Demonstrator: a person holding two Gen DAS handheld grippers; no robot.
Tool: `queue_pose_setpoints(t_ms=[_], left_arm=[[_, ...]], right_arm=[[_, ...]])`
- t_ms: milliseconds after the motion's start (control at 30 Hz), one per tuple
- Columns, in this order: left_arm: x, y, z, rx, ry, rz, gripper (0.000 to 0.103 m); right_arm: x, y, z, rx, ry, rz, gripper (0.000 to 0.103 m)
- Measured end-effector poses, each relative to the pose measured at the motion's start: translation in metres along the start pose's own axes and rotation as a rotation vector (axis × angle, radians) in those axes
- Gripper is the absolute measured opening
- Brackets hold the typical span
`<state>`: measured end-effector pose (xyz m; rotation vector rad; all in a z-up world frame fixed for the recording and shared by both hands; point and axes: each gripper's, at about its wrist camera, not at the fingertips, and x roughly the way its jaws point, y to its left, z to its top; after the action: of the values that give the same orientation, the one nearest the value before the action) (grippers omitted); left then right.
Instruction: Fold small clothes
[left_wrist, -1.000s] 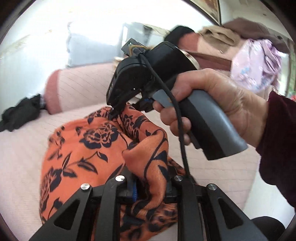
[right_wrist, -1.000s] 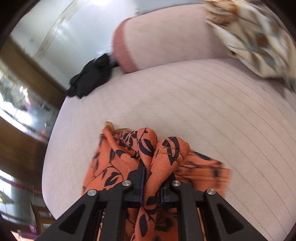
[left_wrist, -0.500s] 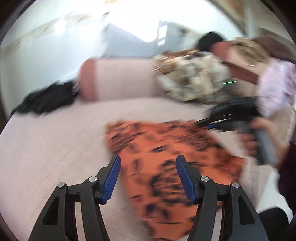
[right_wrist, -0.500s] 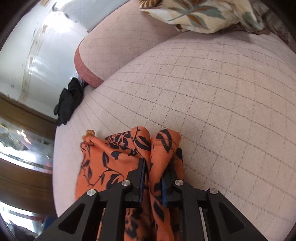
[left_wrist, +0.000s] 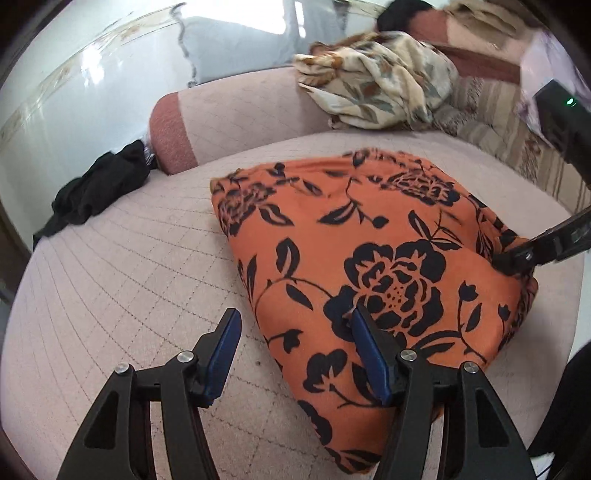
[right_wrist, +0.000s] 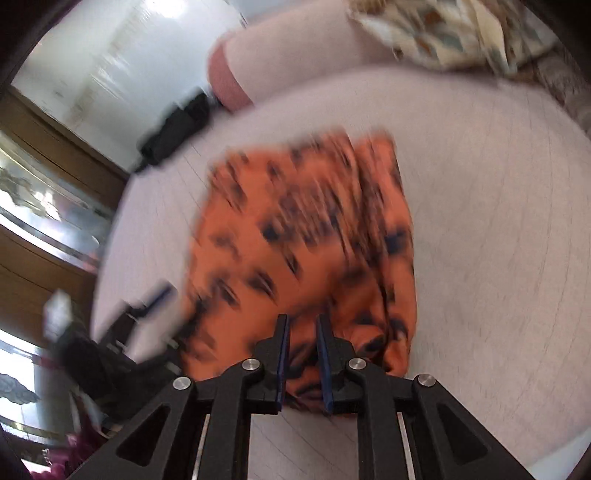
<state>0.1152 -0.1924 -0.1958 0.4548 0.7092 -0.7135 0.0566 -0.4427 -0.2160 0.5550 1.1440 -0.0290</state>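
Observation:
An orange garment with black flowers lies folded on the pink quilted bed; it also shows blurred in the right wrist view. My left gripper is open and empty, its right finger over the garment's near left edge. My right gripper has its jaws a narrow gap apart over the garment's near edge, with no cloth pinched between them. In the left wrist view its fingertips touch the garment's right side.
A black cloth lies at the bed's far left by a pink bolster. A crumpled beige floral cloth sits on the far right. Wooden furniture stands left of the bed.
Both grippers let go of the garment, the left first, then the right. The garment now lies flat and folded. The left gripper has moved closer to its left edge.

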Motion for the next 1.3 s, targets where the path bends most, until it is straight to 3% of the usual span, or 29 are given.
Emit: queue_pose_setpoints(t_ms=[33,167,333,467,567,667,800,900,967,1067,1100,1200,1300], left_arm=[[-0.002,-0.005,-0.002,0.033,0.001,0.015,0.063],[-0.010,-0.010,-0.003,0.095,-0.026,0.057,0.063],[-0.008,0.008,0.000,0.002,-0.006,-0.022,0.063],[-0.003,0.009,-0.004,-0.034,-0.007,-0.040,0.067],[-0.002,0.009,-0.006,-0.039,-0.014,-0.038,0.070],[-0.004,0.005,-0.008,-0.018,-0.030,-0.024,0.070],[-0.005,0.005,-0.011,-0.018,-0.035,-0.028,0.070],[-0.005,0.008,-0.013,-0.041,-0.037,-0.044,0.071],[-0.004,0.008,-0.014,-0.040,-0.041,-0.046,0.071],[-0.004,0.006,-0.015,-0.019,-0.047,-0.040,0.072],[-0.004,0.006,-0.015,-0.019,-0.048,-0.044,0.074],[-0.007,0.012,-0.010,-0.034,-0.031,-0.073,0.075],[-0.017,0.023,-0.001,-0.073,-0.034,-0.096,0.075]], right_arm=[[0.013,-0.008,-0.007,0.011,0.039,-0.053,0.013],[0.004,-0.005,0.005,0.020,0.058,-0.072,0.014],[-0.023,0.028,0.063,-0.033,-0.103,-0.015,0.018],[0.026,0.031,0.113,0.022,-0.091,-0.024,0.018],[0.080,0.015,0.136,0.085,-0.034,-0.144,0.015],[0.080,0.006,0.152,0.198,-0.086,-0.074,0.016],[0.061,0.037,0.169,0.099,-0.140,-0.042,0.017],[0.067,0.068,0.175,0.039,-0.099,0.098,0.017],[0.085,0.084,0.177,0.019,-0.064,0.146,0.017],[0.139,0.083,0.180,0.051,0.074,0.062,0.020],[0.154,0.074,0.181,0.078,0.095,0.074,0.020],[0.133,0.069,0.180,0.116,0.060,0.112,0.020],[0.084,0.063,0.162,0.058,-0.003,0.110,0.020]])
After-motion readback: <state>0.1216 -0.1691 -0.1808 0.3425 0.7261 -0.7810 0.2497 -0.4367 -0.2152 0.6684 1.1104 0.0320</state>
